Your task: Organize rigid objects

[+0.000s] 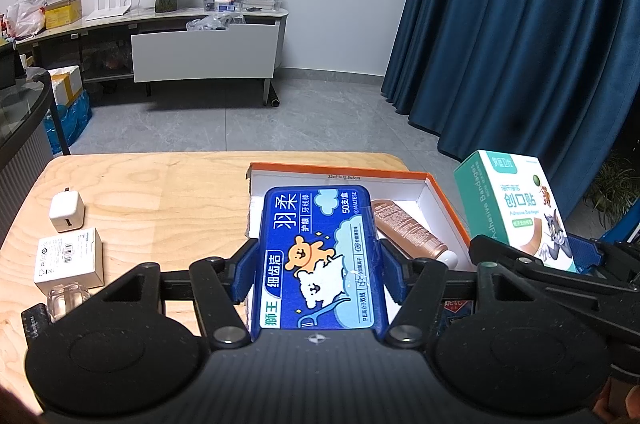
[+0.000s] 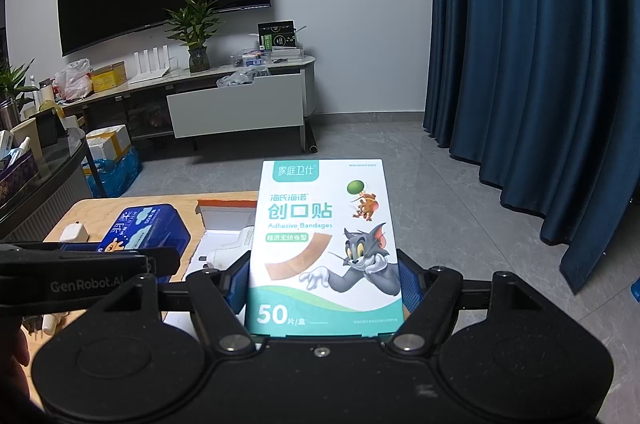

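The left gripper is clamping the blue floss case over the orange tray, toward 12 o'clock. The right gripper is pinching the bandage box at the tray's 3 o'clock. Both look light; the hard case may be slippery, and the cardboard box could crush unless gripped by its side edges.

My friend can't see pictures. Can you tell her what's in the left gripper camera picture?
The left gripper clamps a blue floss-pick box above an open orange tray holding a brown bottle. On the wooden table to the left sit a white charger and white box.
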`<state>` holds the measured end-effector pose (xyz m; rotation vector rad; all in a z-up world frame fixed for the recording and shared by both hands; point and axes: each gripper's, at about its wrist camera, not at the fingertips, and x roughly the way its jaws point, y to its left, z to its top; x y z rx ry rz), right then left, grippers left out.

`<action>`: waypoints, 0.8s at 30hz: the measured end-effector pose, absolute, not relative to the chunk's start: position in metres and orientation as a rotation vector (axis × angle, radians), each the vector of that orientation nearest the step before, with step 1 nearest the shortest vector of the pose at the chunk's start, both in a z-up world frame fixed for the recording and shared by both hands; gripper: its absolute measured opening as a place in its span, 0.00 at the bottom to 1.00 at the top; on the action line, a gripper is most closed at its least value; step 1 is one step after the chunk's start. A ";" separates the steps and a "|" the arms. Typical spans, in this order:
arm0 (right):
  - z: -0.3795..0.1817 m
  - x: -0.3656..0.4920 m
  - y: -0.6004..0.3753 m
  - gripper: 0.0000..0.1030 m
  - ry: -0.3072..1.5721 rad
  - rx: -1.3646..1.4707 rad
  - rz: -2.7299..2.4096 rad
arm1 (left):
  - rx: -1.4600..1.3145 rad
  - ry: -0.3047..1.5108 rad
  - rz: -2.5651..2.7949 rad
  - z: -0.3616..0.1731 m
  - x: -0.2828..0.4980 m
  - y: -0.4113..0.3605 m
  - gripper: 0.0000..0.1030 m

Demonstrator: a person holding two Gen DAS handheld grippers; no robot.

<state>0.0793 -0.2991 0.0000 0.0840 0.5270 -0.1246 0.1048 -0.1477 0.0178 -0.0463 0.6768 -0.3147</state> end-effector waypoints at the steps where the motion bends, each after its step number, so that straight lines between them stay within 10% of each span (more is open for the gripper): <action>1: 0.000 0.079 -0.299 0.82 0.527 0.084 -0.124 | -0.046 0.676 -0.315 0.018 0.105 -0.148 0.61; 24: 0.000 0.080 -0.300 0.82 0.529 0.085 -0.126 | -0.048 0.683 -0.318 0.017 0.106 -0.148 0.61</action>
